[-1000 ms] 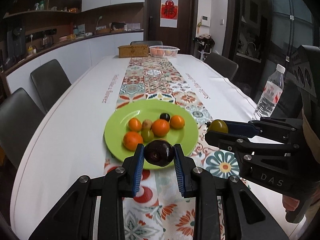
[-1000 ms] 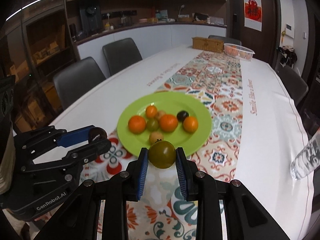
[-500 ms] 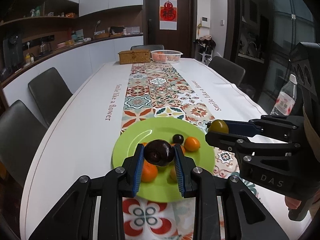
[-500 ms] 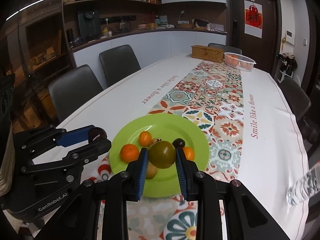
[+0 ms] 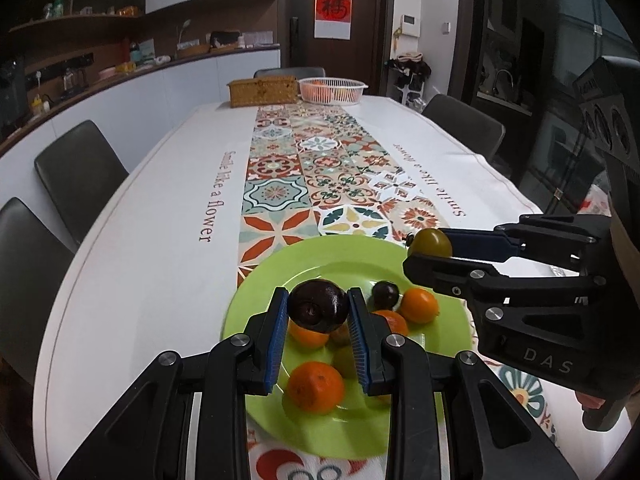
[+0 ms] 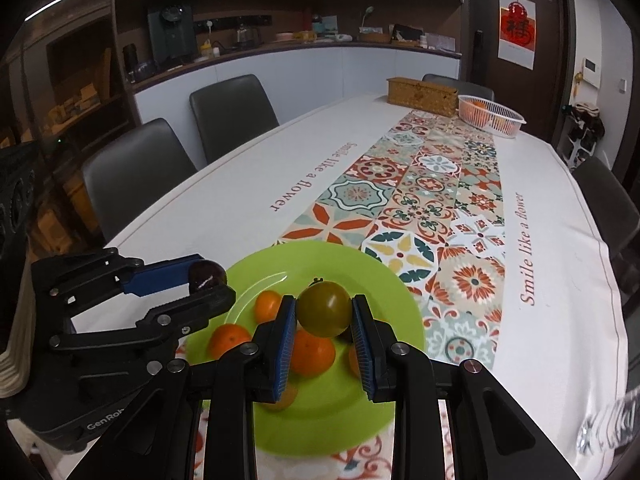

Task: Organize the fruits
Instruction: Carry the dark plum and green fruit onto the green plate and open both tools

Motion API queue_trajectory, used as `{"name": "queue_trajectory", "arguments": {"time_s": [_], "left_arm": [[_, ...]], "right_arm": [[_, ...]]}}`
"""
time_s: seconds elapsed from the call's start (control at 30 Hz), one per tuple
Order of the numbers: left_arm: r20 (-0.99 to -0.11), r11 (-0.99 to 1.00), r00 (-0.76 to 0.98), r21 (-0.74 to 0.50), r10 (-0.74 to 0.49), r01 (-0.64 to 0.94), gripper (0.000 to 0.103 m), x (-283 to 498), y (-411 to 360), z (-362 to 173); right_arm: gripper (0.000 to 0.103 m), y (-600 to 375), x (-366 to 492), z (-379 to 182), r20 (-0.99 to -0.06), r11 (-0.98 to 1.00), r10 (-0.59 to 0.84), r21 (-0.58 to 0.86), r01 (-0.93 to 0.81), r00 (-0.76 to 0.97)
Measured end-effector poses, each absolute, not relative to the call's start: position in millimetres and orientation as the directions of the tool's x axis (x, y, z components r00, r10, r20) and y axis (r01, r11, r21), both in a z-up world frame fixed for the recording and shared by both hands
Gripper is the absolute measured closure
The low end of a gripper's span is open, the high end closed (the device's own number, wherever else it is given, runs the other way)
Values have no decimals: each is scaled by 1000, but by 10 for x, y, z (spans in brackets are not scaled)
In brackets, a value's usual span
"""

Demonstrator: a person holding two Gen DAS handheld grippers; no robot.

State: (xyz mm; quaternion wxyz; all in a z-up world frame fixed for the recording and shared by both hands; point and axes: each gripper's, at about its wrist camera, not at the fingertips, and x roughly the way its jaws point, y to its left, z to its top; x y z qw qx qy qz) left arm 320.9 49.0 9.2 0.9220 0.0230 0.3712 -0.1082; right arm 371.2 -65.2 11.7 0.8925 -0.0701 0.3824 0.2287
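Fruits are mid-carry: your left tongs (image 5: 318, 312) squeeze a dark plum (image 5: 318, 306), your right tongs (image 6: 324, 316) squeeze a green tomato (image 6: 325, 309), so next I think you carry both to the white basket (image 5: 334, 90).

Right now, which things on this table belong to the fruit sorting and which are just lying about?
Part of the job:
- dark purple fruit in the left tongs
- olive-green fruit in the right tongs
- green plate with oranges
- white basket, likely

Lying about:
- woven box
- chairs
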Motion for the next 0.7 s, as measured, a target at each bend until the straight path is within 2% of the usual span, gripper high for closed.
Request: {"name": "queue_trajectory", "arguments": {"time_s": [0.57,0.7], "left_arm": [[-769,963,603,-61,-212,261,74,3654,488,-285],[-762,966,614,-58,-206,251,63,3608,512,-279]], "right_arm": [[74,-587,4183,-299,-784,882,352,95,-461,512],[73,-631,4196,-335,-788,888,345,98,-449,510]]}}
